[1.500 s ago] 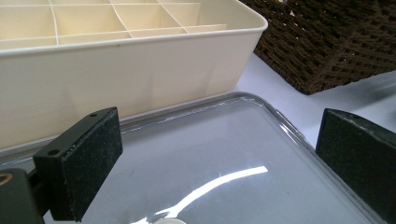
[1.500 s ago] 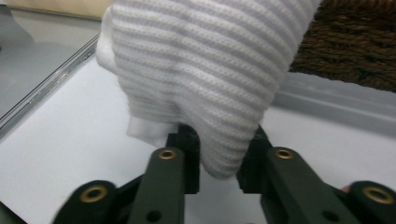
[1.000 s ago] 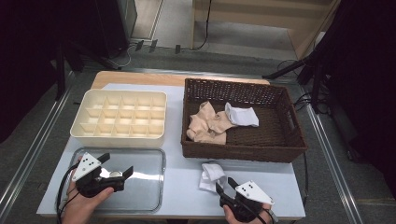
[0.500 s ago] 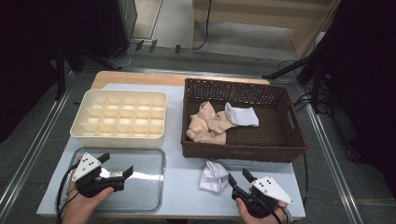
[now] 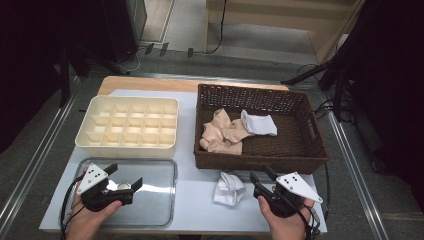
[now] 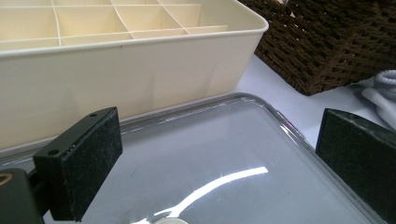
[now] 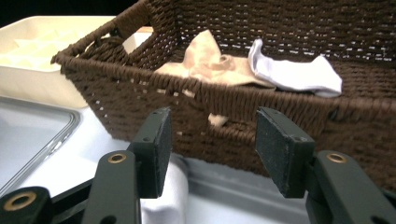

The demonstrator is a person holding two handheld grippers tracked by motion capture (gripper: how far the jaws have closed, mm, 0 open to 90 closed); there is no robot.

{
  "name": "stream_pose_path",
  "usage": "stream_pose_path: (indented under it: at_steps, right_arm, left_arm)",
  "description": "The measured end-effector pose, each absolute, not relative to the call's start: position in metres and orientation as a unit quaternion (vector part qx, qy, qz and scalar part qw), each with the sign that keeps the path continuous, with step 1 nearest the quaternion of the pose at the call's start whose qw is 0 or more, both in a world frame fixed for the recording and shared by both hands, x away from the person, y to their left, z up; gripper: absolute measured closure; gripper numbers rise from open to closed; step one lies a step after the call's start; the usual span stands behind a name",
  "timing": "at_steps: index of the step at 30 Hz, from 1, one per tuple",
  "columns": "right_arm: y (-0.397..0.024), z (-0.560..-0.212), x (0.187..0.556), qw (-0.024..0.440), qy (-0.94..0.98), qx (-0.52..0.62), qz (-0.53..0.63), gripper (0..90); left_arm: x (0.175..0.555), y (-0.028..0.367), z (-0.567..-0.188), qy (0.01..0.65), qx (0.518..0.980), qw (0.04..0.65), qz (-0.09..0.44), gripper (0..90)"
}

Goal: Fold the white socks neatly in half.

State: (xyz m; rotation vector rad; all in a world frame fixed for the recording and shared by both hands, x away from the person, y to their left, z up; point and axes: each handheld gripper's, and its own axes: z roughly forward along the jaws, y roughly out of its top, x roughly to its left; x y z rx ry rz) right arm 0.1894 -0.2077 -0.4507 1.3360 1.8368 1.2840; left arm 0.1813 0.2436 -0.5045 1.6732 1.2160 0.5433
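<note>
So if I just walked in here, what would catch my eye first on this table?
Probably the dark wicker basket at the right, with a beige cloth and a white sock lying inside it. Next, the cream divider box at the left, its little compartments bare. Nearer the person, a crumpled white sock lies on the table just left of the right tool, whose jaws stand open, while the left tool hovers open over a clear lid.

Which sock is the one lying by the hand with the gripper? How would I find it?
Start at the brown wicker basket on the table's right half. Just in front of its near wall, a crumpled white sock lies on the bare tabletop. The other white sock and the beige ones lie inside the basket.
</note>
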Motion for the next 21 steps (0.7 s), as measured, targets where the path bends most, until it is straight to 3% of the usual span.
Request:
stream_pose_path:
  at_steps: [21]
  right_arm:
    - [-0.199,-0.422,0.248,0.257,0.683,0.501,0.466,48.3]
  left_arm:
    - [0.182,0.244,-0.506,0.498,0.687,0.481,0.222,1.3]
